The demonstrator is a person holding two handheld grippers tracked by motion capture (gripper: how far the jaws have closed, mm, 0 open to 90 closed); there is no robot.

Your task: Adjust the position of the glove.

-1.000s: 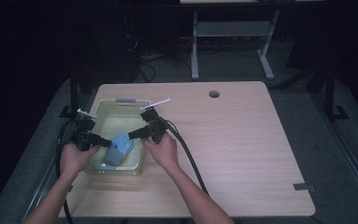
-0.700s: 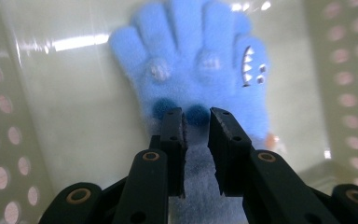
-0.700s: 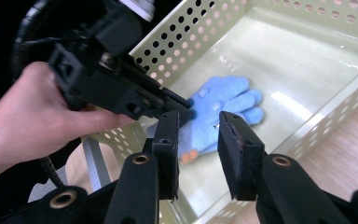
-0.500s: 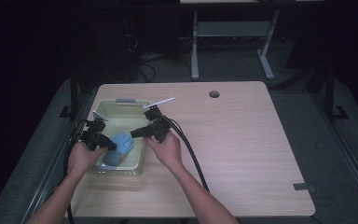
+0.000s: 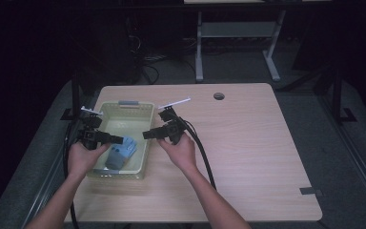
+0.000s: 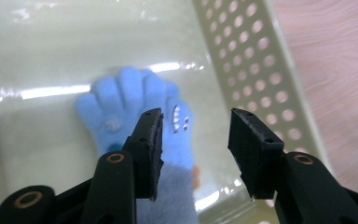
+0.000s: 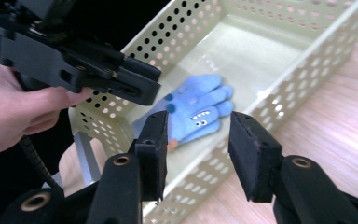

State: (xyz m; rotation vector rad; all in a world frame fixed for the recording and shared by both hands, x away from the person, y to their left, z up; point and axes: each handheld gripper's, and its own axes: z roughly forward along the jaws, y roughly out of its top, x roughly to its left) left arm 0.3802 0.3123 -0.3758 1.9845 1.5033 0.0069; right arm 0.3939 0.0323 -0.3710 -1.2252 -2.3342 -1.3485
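Observation:
A light blue fuzzy sock with toes and a little face [image 5: 122, 151] [image 6: 142, 105] [image 7: 198, 112] lies flat on the floor of a pale yellow perforated basket [image 5: 143, 110] [image 6: 256, 65] [image 7: 279, 79]. My left gripper [image 5: 118, 140] [image 6: 195, 140] hovers open just above the sock, jaws apart with nothing between them. My right gripper [image 5: 146, 135] [image 7: 198, 140] is also open, held over the basket's right rim and pointing at the sock. The other gripper's black body [image 7: 74, 56] reaches in from the left of the right gripper view.
The basket stands at the left of a wooden table [image 5: 248, 143], near its front-left edge. A round cable hole [image 5: 218, 96] lies toward the back. Cables trail from both grippers along the forearms. A desk frame [image 5: 238, 43] stands beyond the table in the dark.
The sock was held up between the grippers a second ago; it now lies on the basket floor. Both grippers have drawn apart, the left back toward the basket's left side.

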